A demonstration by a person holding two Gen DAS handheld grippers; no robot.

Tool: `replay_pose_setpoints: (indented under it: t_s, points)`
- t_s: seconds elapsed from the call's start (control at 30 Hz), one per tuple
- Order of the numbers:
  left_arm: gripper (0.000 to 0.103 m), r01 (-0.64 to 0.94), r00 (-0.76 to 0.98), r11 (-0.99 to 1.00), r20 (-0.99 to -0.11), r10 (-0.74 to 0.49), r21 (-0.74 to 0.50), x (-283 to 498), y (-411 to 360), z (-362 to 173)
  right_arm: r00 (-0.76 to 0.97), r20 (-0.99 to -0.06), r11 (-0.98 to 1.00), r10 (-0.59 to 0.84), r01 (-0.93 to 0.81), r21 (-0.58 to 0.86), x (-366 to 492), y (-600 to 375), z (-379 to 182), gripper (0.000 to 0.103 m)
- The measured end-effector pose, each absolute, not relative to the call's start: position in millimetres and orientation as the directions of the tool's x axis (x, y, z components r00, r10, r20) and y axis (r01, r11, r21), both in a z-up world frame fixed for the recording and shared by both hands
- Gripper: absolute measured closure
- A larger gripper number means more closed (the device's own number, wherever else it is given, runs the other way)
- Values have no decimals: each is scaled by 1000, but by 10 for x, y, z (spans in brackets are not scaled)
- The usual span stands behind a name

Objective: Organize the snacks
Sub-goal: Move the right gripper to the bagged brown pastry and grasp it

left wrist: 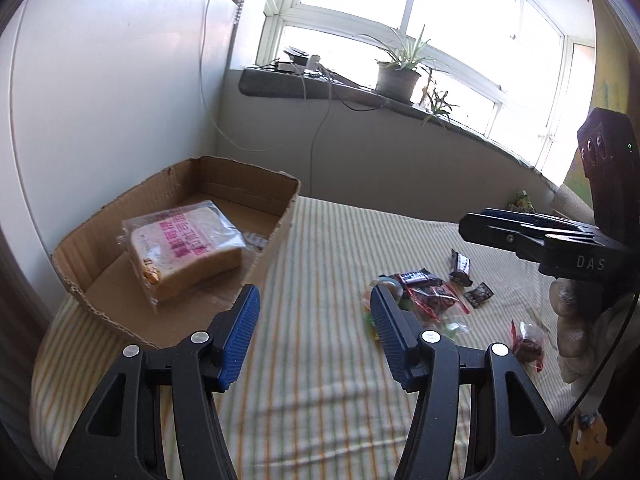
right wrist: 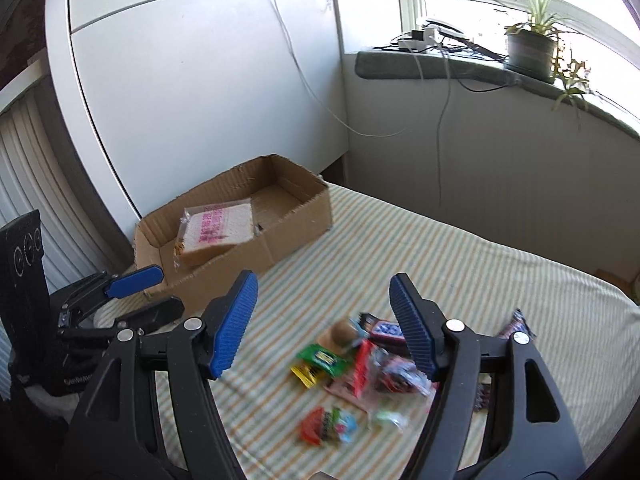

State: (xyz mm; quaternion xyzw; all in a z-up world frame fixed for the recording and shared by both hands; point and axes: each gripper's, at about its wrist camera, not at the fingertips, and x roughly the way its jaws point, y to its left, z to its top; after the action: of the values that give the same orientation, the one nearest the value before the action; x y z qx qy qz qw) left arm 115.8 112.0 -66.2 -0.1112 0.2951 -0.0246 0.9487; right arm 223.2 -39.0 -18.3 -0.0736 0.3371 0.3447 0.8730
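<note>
A shallow cardboard box (left wrist: pixel 276 216) (right wrist: pixel 304 216) stands on the striped bedsheet by the white wall. A bagged slice of bread (left wrist: pixel 188 248) (right wrist: pixel 218 232) lies inside it. A pile of small wrapped snacks (left wrist: pixel 432 292) (right wrist: pixel 360 364) lies on the sheet to the box's right. My left gripper (left wrist: pixel 314 312) is open and empty, above the sheet between box and pile. My right gripper (right wrist: pixel 324 304) is open and empty, hovering above the pile. It also shows in the left wrist view (left wrist: pixel 520 232), and the left gripper in the right wrist view (right wrist: pixel 132 284).
A striped sheet (left wrist: pixel 320 380) (right wrist: pixel 480 272) covers the bed. A window sill with a potted plant (left wrist: pixel 396 72) (right wrist: pixel 532 48) and cables runs behind. A white panel wall (right wrist: pixel 200 100) stands behind the box. A loose red-wrapped snack (left wrist: pixel 528 344) lies apart at the right.
</note>
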Motion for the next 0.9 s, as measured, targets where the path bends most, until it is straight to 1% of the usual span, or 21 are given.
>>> replay_pose_setpoints:
  t_s: [0.07,0.1,0.27,0.37,0.5,0.73,0.83,0.9]
  points:
    - [46,4,814,973,-565,-137,-230,1152,992,-688,565,-644,775,516,-628,70,2155,-601,-206,23]
    - [46,19,807,973,-571,-151,-231,1154,922,-708,578,-645,784,500,-618,55,2113,-699,-225,22]
    - [46,87,772,977,-606,-190,-195,1154,547,-794,632,-672,845,385,-534,-18,1961,-1173,-383,22]
    - [46,121,751,975,-625,-211,-184,1167,370,-827,629,-689,859,360,-512,-19,1894,-1379,-510,22]
    - [46,152,733,977,-646,-214,-150,1191,162,-857,636,-710,877,302,-478,-55,1805,-1554,-702,22]
    - [46,177,711,977,-671,-208,-114,1271,-46,-903,631,-732,897,257,-438,-63,1796,-1768,-918,22]
    - [46,190,719,981,-674,-172,-47,1280,-182,-919,637,-734,904,235,-421,-76,1809,-1807,-953,22]
    - [44,203,714,979,-679,-169,-30,1296,-243,-939,633,-737,907,236,-417,-68,1819,-1835,-969,22]
